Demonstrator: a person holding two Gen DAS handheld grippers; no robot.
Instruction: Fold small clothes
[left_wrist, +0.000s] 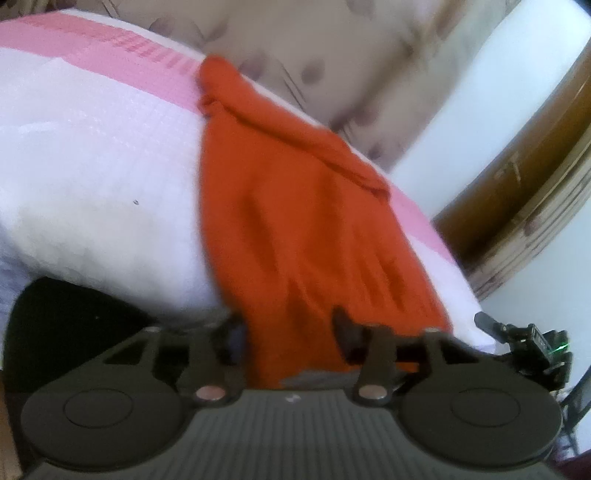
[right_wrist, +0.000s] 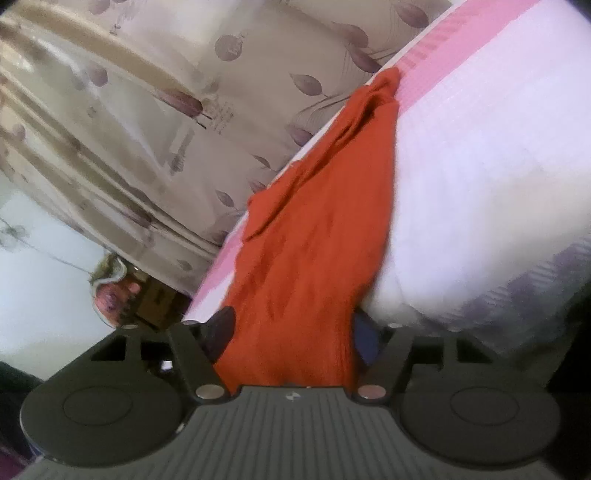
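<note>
Your left tool (left_wrist: 291, 332) and right tool (right_wrist: 291, 332) are both sitting apart around the orange cloth's (left_wrist: 295, 206) near end, which is stretching away across the bed (left_wrist: 92, 166).

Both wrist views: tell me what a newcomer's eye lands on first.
The orange garment stands out most, stretched across the white and pink bed cover from its far edge towards the cameras. Its near end lies between the fingers of the left gripper and of the right gripper, both spread apart. Behind the bed hangs a beige curtain with purple leaves.
</note>
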